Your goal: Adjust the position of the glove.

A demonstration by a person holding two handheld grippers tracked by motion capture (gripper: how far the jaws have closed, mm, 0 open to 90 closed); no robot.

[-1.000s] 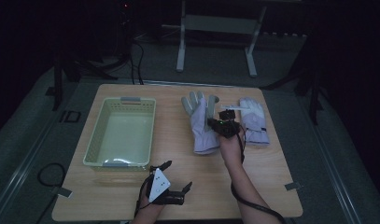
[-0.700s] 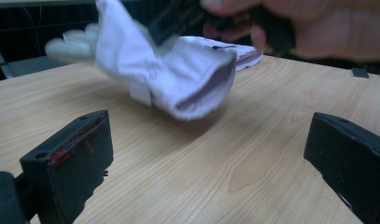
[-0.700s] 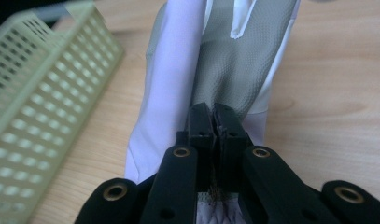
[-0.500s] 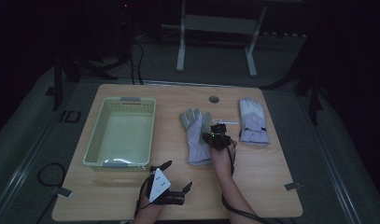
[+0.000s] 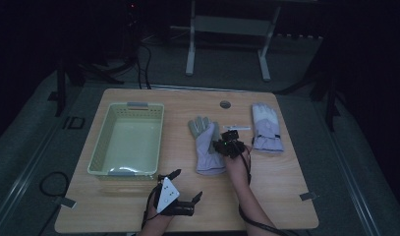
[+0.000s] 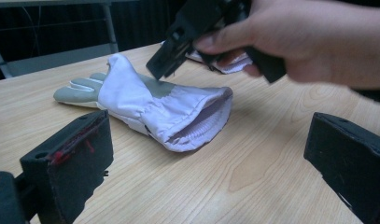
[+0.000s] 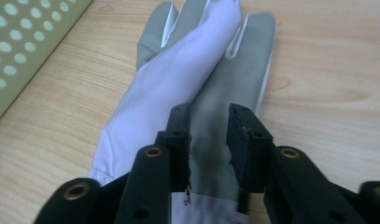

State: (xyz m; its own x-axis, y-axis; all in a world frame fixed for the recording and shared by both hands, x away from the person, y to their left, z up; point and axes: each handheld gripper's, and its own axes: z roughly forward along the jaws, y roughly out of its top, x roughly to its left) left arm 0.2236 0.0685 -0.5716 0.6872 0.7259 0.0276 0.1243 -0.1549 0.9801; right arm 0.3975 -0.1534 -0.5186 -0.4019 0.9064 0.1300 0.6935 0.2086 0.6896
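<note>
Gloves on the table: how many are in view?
2. One glove lies mid-table right of the basket, under the right gripper. The second glove lies farther right, near the table's far edge. None seems hidden.

A pale lilac glove [image 5: 207, 145] with grey fingers and a grey palm patch lies flat on the wooden bench [image 5: 286, 196], fingers pointing away from the person and the open cuff toward them. It rests near the middle of the bench. In the left gripper view its cuff [image 6: 197, 126] gapes open, showing a ribbed white lining. A second glove [image 5: 266, 128] of the same colouring lies flat near it, farther to the right.
</note>
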